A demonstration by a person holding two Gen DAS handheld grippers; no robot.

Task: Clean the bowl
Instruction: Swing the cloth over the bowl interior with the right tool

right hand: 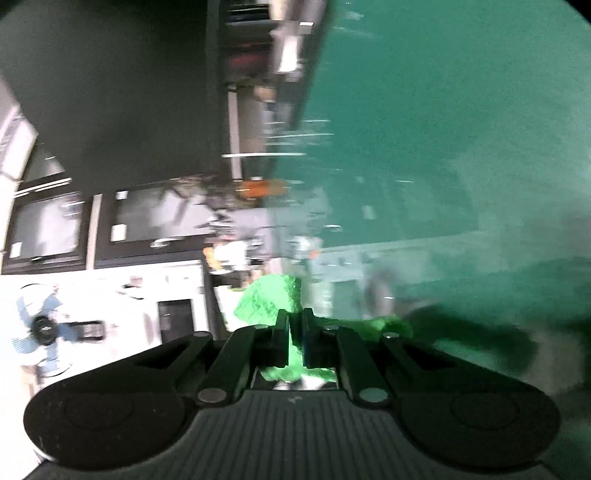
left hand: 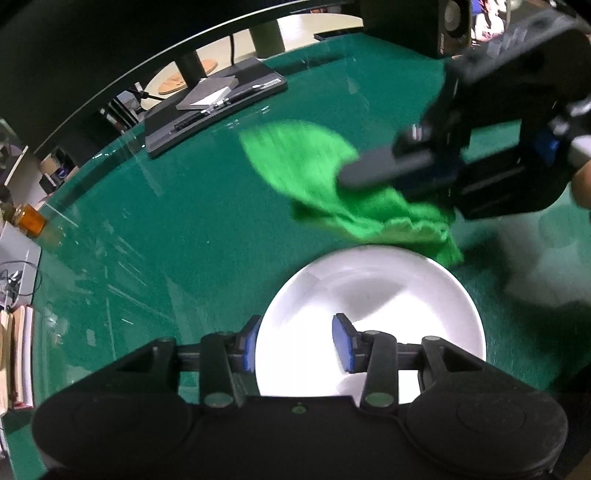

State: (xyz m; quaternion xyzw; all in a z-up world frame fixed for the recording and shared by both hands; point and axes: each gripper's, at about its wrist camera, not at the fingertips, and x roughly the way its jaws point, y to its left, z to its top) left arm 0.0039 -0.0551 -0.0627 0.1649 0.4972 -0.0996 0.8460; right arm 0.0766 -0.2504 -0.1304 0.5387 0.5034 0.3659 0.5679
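Note:
A white bowl [left hand: 369,314] sits on the green table top [left hand: 166,229], right in front of my left gripper [left hand: 295,341]. The left jaws stand open across the bowl's near rim, one blue pad outside the rim and one inside. My right gripper [left hand: 347,177] is above and behind the bowl, shut on a bright green cloth [left hand: 314,173] that hangs down to the bowl's far rim. In the right wrist view, which is blurred, the right gripper [right hand: 295,317] is shut on the green cloth [right hand: 269,299].
A black monitor stand base [left hand: 207,107] with pens on it stands at the back of the table. An amber jar [left hand: 29,219] sits at the left edge. Books [left hand: 18,354] and clutter lie past the left edge. A dark speaker [left hand: 439,26] stands at the back right.

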